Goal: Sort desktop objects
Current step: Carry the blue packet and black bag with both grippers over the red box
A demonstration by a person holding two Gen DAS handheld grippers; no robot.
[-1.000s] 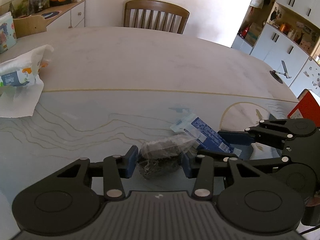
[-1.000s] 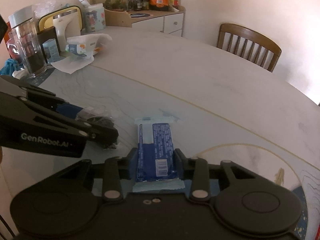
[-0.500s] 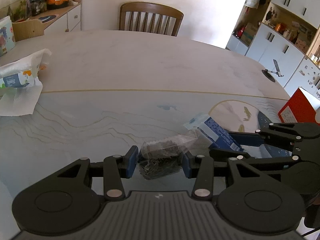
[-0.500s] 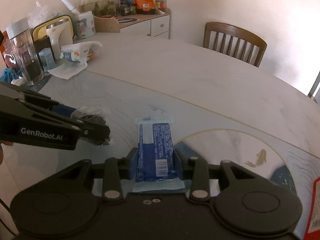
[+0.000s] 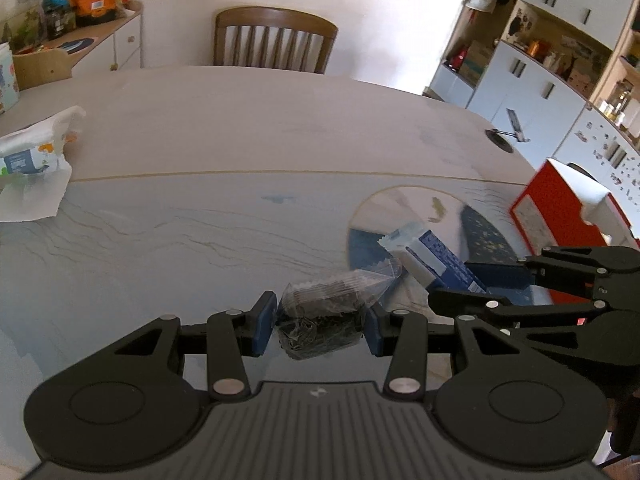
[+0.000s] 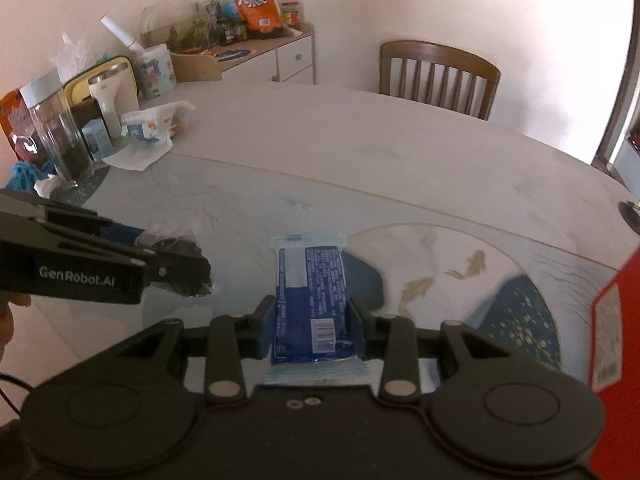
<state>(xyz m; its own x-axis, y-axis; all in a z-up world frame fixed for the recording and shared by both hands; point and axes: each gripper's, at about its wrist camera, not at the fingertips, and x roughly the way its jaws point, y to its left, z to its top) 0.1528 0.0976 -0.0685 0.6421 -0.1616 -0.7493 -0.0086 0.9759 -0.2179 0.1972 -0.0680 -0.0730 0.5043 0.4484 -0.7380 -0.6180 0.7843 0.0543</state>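
- The left hand-held gripper (image 5: 320, 322) is partly closed, its blue pads (image 5: 264, 322) pressing both sides of a clear plastic bag of dark bits (image 5: 320, 320), held clear above the bench (image 5: 200, 220).
- The right hand-held gripper (image 6: 312, 326) is likewise partly closed, clamped on a blue snack packet (image 6: 310, 300) that juts forward past its fingertips, off the bench.
- The two hand-held grippers are close together, the right one just to the right of the left.
- A red box (image 5: 560, 216) stands on the bench just beyond and to the right of the right hand-held gripper.
- A crumpled white wrapper (image 5: 36, 152) lies well to the left of the left hand-held gripper.
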